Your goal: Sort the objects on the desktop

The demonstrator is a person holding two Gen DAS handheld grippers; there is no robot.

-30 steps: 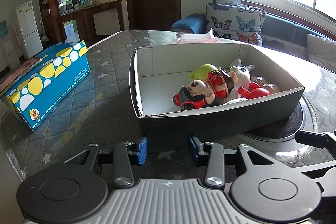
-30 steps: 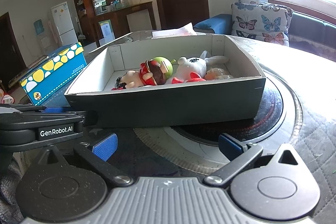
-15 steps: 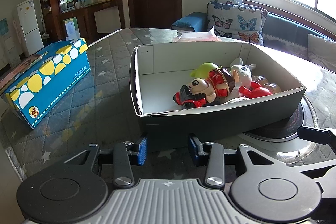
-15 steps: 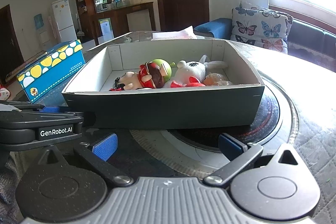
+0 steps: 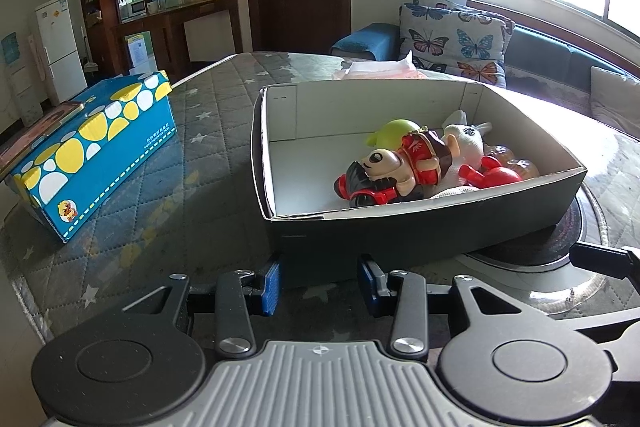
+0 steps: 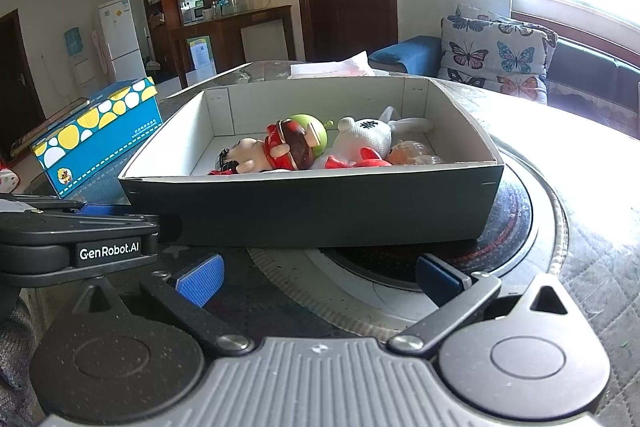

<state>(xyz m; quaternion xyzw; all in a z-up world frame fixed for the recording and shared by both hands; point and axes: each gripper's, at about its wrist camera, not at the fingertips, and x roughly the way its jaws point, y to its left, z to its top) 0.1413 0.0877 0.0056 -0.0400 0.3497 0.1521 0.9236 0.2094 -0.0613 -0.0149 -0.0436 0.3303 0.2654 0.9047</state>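
A dark cardboard tray with a white inside [image 5: 400,231] [image 6: 312,207] stands on the quilted table, partly over a round glass turntable. Several toys lie in its right half: a red-and-cream figure [image 5: 396,163] [image 6: 280,151], a green round toy [image 5: 394,129] [image 6: 312,131], a white plush rabbit [image 5: 464,143] [image 6: 368,139] and a red piece [image 5: 496,175]. My left gripper [image 5: 318,285] hangs open just before the tray's near wall, nothing between its blue pads. My right gripper [image 6: 316,273] is open wider, also short of the tray, empty. The left gripper's body [image 6: 72,243] shows at the left of the right wrist view.
A blue box with yellow and white spots [image 5: 92,143] [image 6: 100,131] lies left of the tray. A pink-white tissue pack [image 5: 380,69] sits behind the tray. The round turntable [image 6: 532,227] lies under the tray's right end. A sofa with butterfly cushions stands beyond the table.
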